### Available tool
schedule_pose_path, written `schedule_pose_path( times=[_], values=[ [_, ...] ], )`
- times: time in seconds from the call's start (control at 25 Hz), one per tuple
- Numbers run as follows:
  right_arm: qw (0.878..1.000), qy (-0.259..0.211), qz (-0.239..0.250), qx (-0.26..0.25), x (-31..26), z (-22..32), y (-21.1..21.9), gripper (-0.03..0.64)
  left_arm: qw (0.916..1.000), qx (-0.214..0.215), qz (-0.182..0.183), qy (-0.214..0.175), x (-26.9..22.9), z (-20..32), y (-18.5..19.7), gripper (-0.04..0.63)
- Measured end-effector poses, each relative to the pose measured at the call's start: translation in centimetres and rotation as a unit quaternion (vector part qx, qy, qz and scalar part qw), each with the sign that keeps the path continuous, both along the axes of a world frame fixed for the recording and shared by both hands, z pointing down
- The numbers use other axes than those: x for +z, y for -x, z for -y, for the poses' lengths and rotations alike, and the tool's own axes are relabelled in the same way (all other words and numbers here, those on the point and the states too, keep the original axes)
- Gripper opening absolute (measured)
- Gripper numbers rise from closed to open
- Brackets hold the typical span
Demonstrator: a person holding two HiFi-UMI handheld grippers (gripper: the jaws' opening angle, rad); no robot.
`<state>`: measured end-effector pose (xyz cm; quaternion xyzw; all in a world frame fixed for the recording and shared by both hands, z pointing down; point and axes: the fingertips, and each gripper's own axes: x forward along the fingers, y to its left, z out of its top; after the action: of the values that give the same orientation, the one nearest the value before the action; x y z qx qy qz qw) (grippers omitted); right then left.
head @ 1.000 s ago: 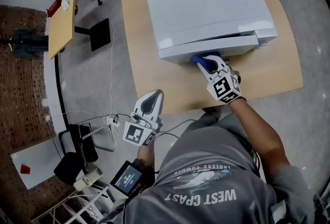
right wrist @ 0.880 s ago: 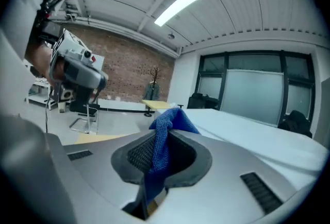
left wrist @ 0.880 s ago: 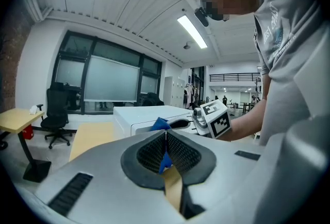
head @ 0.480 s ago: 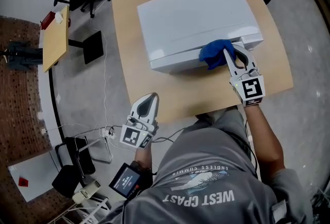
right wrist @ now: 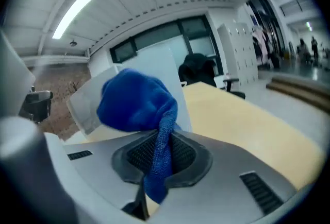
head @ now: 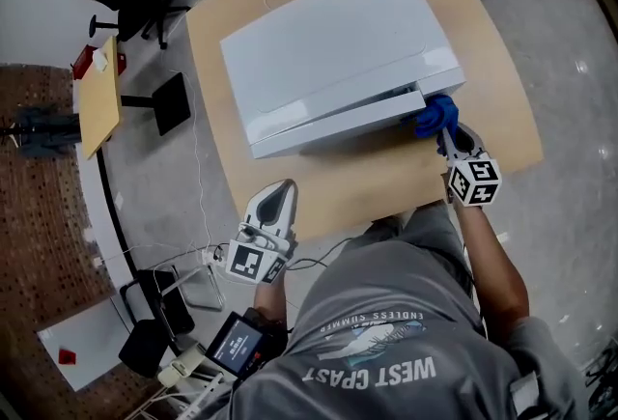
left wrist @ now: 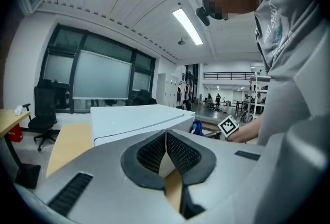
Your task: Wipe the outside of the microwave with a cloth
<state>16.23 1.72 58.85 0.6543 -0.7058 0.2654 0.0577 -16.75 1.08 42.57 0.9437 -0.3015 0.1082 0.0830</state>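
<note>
In the head view the jaws of the right hand-held gripper (head: 446,132) are hidden under the blue cloth (head: 431,115). Whether that cloth touches the microwave (head: 328,46) at its corner cannot be told. The print on the small screen (head: 238,343) at the person's waist is too small to read.

In the left gripper view the left hand-held gripper (left wrist: 166,138) covers the microwave's lower part and much of the surface (left wrist: 67,143). Of the right one only the marker cube shows.

The right gripper view is smeared. There the cloth covers most of the microwave, and its tail drops out of sight between the jaws.
</note>
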Motion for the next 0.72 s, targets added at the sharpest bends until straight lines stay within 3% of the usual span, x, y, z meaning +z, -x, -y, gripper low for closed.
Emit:
schedule_pose_path(
  times=[0.08, 0.2, 0.32, 0.52, 0.72],
  values=[
    [0.997, 0.023, 0.078, 0.012, 3.8, 0.4, 0.0, 0.054, 1.0000, 0.002, 0.008, 0.001, 0.0, 0.4, -1.3, 0.023],
    [0.981, 0.047, 0.181, 0.059, 7.4, 2.3, -1.9, 0.054, 0.9998, 0.003, 0.019, 0.003, 0.1, 1.0, -2.9, 0.023],
    [0.963, 0.027, 0.241, 0.113, 7.0, 3.3, -5.1, 0.054, 0.9998, 0.005, 0.021, 0.001, -0.2, 1.2, -4.5, 0.023],
    [0.970, -0.095, 0.213, 0.066, -3.0, 4.1, -7.2, 0.054, 0.9999, 0.004, 0.011, -0.004, -0.6, 1.7, -5.3, 0.023],
    [0.968, -0.221, 0.120, -0.021, -14.9, 5.2, -6.8, 0.052, 0.9997, 0.007, -0.009, -0.020, -1.3, 1.6, -4.6, 0.023]
  ],
)
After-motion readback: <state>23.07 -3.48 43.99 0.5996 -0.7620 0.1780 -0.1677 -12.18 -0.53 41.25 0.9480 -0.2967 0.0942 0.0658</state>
